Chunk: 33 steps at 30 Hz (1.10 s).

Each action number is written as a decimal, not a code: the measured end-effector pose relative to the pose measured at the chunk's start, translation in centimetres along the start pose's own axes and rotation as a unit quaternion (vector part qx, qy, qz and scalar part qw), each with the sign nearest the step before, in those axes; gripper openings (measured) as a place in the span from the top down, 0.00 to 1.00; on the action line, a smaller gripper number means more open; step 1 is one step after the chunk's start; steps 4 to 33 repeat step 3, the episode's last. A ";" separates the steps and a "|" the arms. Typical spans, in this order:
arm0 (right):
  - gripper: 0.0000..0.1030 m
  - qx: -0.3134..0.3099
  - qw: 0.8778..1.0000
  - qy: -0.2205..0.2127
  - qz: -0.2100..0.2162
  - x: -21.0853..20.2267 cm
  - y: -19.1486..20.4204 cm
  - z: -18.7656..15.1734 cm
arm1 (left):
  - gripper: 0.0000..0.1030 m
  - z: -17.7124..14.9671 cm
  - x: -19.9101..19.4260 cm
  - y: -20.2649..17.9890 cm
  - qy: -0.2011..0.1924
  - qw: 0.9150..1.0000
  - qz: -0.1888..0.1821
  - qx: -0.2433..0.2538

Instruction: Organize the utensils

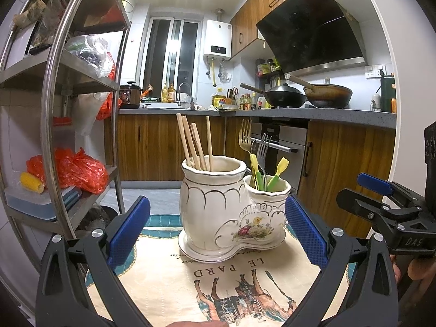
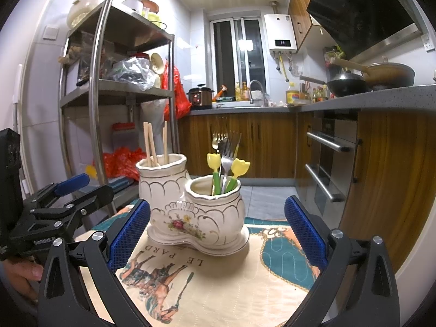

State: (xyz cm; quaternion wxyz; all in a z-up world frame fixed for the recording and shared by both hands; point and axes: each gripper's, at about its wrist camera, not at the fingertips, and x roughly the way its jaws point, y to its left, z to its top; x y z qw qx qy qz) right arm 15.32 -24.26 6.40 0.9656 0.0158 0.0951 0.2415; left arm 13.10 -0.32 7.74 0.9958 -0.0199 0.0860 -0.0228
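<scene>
A white ceramic two-pot utensil holder (image 1: 231,209) (image 2: 196,207) with a flower print stands on a printed cloth. Several wooden chopsticks (image 1: 194,144) (image 2: 154,143) stand in its taller pot. Forks (image 1: 252,141) (image 2: 226,147) and green utensils with yellow tulip-shaped tops (image 1: 272,174) (image 2: 229,170) stand in the lower pot. My left gripper (image 1: 218,226) is open just in front of the holder with nothing between its blue pads. My right gripper (image 2: 218,229) is also open and holds nothing, facing the holder from the right side.
The cloth (image 1: 174,280) (image 2: 218,286) covers a small table. A steel shelf rack (image 1: 81,109) (image 2: 114,95) with bags stands to the left. Kitchen counter (image 1: 299,113), woks (image 1: 308,95), oven (image 2: 327,160) and wooden cabinets lie behind and right. A hand (image 2: 21,275) holds the left gripper.
</scene>
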 end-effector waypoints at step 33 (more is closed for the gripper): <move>0.05 0.000 1.000 0.000 0.001 0.0 0.0 0.0 | 0.05 0.0 0.0 0.1 0.000 1.000 -0.001 0.002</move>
